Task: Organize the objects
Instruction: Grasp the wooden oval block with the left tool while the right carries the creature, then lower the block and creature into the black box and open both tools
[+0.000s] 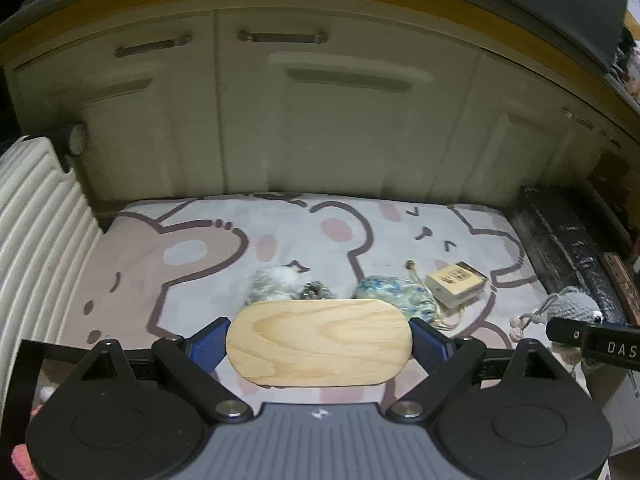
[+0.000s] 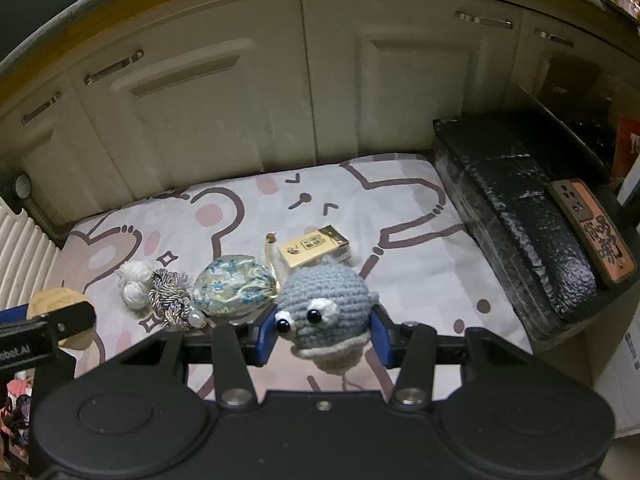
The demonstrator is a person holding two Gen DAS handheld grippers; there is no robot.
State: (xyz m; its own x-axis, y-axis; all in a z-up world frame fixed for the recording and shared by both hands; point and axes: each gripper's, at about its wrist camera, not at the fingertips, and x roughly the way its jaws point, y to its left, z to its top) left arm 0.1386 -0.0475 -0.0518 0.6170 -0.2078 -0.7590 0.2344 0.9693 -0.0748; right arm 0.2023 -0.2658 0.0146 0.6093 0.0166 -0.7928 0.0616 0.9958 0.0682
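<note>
We see the wooden board (image 1: 319,342) at lower centre of the left view, its long axis running left to right, clamped end to end by the left gripper (image 1: 319,344). In the right view the right gripper (image 2: 323,330) pinches the crochet toy (image 2: 320,308) at centre, its eyes facing the camera. Beyond, on the bear-print mat (image 2: 400,216), the floral pouch (image 2: 234,290), tassel (image 2: 160,290) and small box (image 2: 316,248) lie in a row.
</note>
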